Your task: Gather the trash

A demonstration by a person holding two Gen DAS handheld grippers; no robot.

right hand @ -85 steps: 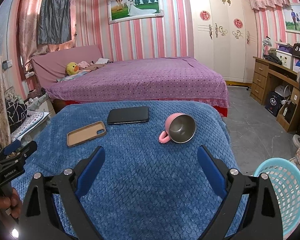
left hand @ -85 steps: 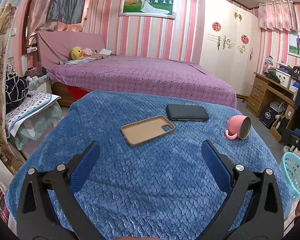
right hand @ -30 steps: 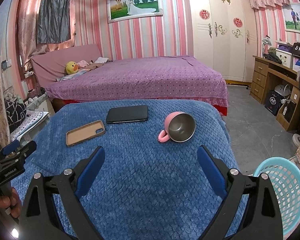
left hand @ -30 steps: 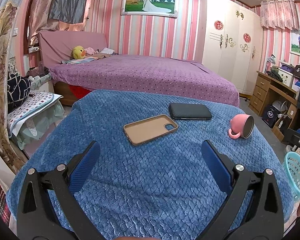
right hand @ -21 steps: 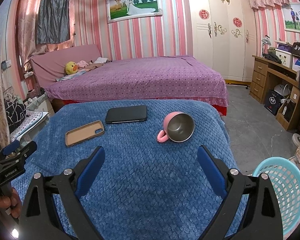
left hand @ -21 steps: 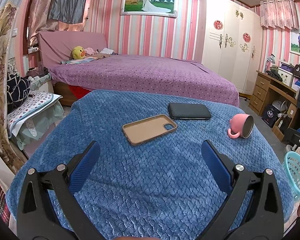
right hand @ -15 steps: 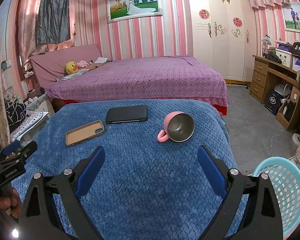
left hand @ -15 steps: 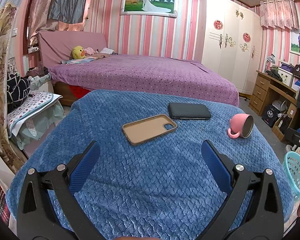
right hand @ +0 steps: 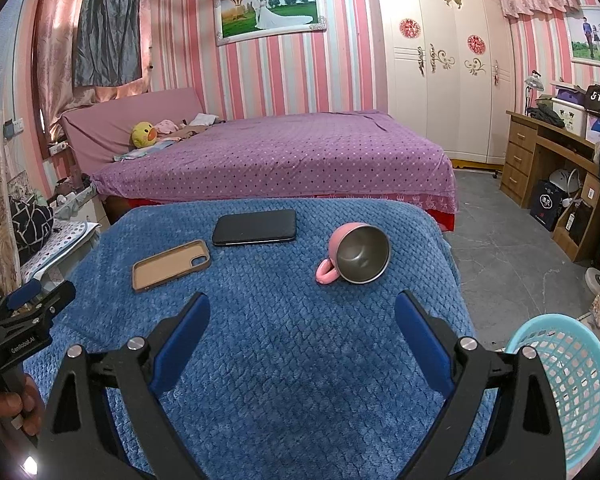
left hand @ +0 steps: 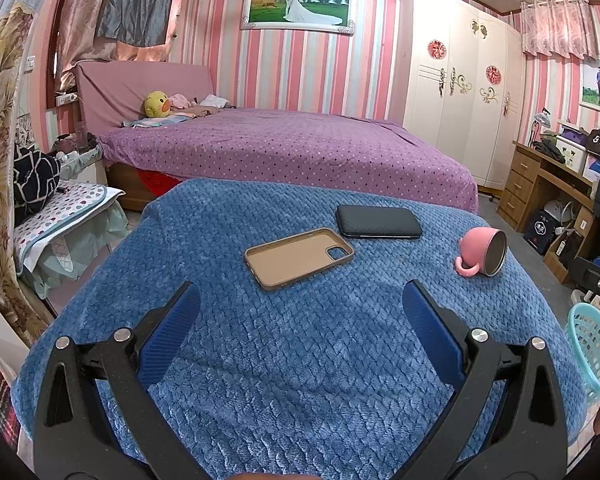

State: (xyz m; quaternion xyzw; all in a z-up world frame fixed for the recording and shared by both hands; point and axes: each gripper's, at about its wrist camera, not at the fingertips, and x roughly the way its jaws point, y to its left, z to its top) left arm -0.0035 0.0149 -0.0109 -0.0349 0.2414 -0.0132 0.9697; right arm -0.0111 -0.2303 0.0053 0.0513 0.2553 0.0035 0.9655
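Both the left gripper (left hand: pixel 300 312) and right gripper (right hand: pixel 302 316) gape empty; a pink steel-lined mug (right hand: pixel 356 254) lies tipped over right of a tan phone case (right hand: pixel 170 266).

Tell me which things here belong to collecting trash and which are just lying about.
For the job: light blue basket beside the table; left gripper and right gripper, both open.
Lying about: tan phone case, black phone, tipped pink mug. No obvious trash visible.

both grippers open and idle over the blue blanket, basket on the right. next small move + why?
Probably ease the right gripper forward toward the pink cup. It lies tipped on its side on the blue blanket, almost straight ahead of that gripper's open jaws, and the basket sits on the same side. The left gripper faces the phone case instead.
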